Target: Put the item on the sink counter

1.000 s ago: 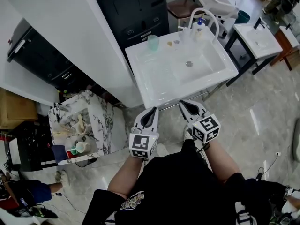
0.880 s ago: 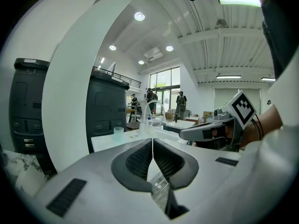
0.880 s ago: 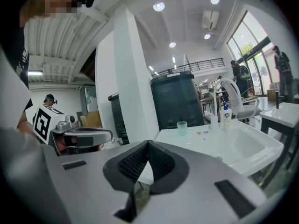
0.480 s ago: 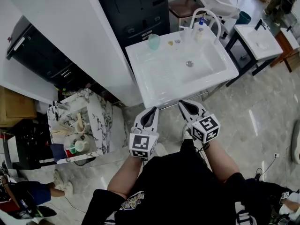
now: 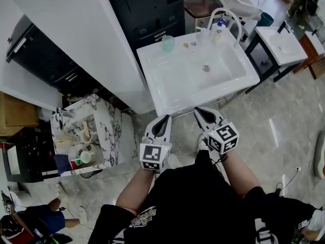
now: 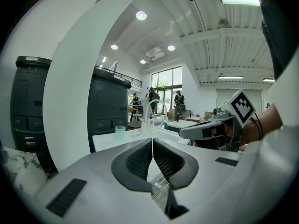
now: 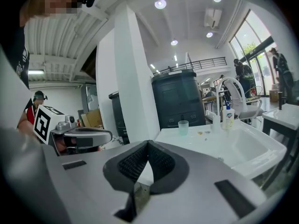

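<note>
Nothing has changed: the left hand-held gripper [image 5: 165,120] and right hand-held gripper [image 5: 200,112] stay pressed together and empty just short of the sink worktop [image 5: 162,85], where a green cup [image 5: 167,43], perhaps the item, stands far ahead, so nothing is being carried.

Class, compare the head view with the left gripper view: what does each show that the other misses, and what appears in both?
Head view only: the basin drain and the marker cube on the left gripper. Left gripper view only: ceiling lights and people by the windows. Both: the white sink, the green cup and the right gripper.
</note>
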`<state>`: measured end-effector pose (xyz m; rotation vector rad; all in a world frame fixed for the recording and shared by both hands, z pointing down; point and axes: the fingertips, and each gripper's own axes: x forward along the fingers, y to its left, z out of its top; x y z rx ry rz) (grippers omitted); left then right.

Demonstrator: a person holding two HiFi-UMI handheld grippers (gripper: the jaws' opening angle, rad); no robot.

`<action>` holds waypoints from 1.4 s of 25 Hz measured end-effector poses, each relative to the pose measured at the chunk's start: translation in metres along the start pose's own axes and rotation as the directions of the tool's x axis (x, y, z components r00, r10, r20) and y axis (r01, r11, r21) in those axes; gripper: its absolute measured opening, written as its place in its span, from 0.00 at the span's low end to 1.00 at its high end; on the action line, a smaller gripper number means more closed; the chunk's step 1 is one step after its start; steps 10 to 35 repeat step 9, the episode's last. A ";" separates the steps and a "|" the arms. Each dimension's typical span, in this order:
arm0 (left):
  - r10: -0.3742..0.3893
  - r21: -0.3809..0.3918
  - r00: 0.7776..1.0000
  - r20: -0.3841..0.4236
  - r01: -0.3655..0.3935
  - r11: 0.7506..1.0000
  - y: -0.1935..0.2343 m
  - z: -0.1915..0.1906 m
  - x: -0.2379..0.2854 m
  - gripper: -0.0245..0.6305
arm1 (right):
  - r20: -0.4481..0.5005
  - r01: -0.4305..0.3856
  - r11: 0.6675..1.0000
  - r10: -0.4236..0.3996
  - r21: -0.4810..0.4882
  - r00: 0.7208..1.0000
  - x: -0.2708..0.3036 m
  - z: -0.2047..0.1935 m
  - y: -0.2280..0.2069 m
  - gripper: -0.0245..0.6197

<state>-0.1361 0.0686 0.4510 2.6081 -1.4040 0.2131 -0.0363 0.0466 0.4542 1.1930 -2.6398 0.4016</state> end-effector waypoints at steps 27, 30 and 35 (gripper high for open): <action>-0.004 -0.006 1.000 0.008 0.004 1.000 0.004 0.000 0.000 0.07 | -0.001 0.000 1.000 0.000 -0.005 1.000 0.003 -0.002 0.001 0.12; -0.004 -0.006 1.000 0.008 0.004 1.000 0.004 0.000 0.000 0.07 | -0.001 0.000 1.000 0.000 -0.005 1.000 0.003 -0.002 0.001 0.12; -0.004 -0.006 1.000 0.008 0.004 1.000 0.004 0.000 0.000 0.07 | -0.001 0.000 1.000 0.000 -0.005 1.000 0.003 -0.002 0.001 0.12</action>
